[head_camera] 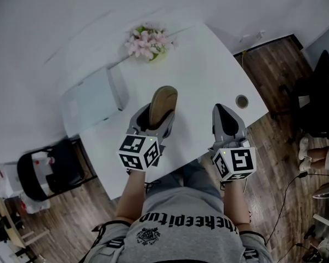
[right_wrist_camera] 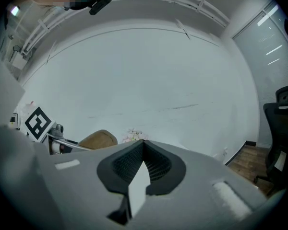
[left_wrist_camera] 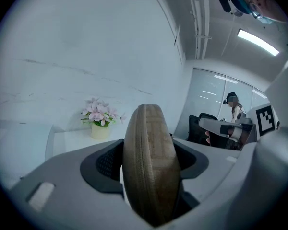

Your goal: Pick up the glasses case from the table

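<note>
Table (head_camera: 208, 75) is white, flowers (head_camera: 148, 41) near its far edge, floor (head_camera: 274, 141) wooden.

Right tongs (right_wrist_camera: 143, 143) tip to tip, empty

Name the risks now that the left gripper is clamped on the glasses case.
The glasses case is rounded and juts well past the left gripper, which holds only its near part, so it may pivot or slip down onto the table. The potted flowers stand just ahead, and a forward swing might knock them over. The right gripper, shut and empty, hovers close alongside and might bump the case.
</note>
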Motion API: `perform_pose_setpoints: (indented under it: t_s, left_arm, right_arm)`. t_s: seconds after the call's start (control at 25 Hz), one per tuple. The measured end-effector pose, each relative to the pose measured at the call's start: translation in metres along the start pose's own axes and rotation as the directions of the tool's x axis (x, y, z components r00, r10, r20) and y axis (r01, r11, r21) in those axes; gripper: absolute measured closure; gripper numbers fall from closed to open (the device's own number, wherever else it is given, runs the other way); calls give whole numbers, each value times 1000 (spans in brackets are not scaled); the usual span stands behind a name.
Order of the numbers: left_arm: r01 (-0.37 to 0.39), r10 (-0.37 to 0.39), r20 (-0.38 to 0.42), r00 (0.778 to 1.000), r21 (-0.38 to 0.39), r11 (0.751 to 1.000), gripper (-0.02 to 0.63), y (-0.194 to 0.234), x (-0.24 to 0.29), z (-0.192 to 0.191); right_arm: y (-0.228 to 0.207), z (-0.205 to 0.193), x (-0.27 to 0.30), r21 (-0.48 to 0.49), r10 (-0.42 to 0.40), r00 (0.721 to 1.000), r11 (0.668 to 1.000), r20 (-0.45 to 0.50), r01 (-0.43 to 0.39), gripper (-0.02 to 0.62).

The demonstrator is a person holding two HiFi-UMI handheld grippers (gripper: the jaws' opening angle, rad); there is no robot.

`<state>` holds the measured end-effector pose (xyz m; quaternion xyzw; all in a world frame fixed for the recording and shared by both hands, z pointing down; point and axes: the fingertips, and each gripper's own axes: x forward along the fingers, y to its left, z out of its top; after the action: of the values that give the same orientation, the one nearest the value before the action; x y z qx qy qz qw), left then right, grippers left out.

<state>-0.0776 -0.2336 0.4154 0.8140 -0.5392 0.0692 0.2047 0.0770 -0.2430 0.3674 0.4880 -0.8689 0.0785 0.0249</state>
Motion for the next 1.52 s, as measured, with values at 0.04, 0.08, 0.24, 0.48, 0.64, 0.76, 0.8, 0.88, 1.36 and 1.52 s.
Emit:
perform_pose_setpoints:
  t_s: [0.04,0.08,0.24,0.48,0.64,0.76,0.8,0.88,1.36,1.52]
  left_arm:
    - [0,0,10,1000,2,1000,293,0,-4,2]
    - [-1,1,20,1000,5,1000,293,-1,-7,4]
    - [-7,6,52,999,22,1000,293,-2,-24,8]
    - [-5,1,104,995,35,999,293,-4,-46,17]
    - [1,-8,141,990,45,999,293,-7,-60,25]
    - [11,-19,162,987,56,998,293,-9,-70,29]
    - [14,-23,168,985,59,998,293,-10,-72,31]
    - [18,-30,180,983,66,998,293,-11,-77,33]
    - [2,-28,267,963,98,995,295,-11,-113,48]
    - [-7,-26,295,955,112,994,296,-10,-124,52]
  right_arm:
    - [2,1,-2,-3,-1,1000,1000,4,1,592]
    - [4,2,-4,-7,-2,1000,1000,7,2,592]
    - [13,6,-14,-19,-11,1000,1000,23,12,592]
    - [27,14,-29,-33,-26,998,999,49,27,592]
    - [36,18,-38,-42,-36,997,998,65,39,592]
    - [43,20,-46,-49,-48,996,997,77,52,592]
    - [45,21,-49,-51,-51,995,997,80,55,592]
    - [48,22,-52,-55,-57,995,997,86,62,592]
    - [72,30,-74,-77,-76,990,993,118,86,592]
    - [81,32,-78,-84,-77,989,993,127,88,592]
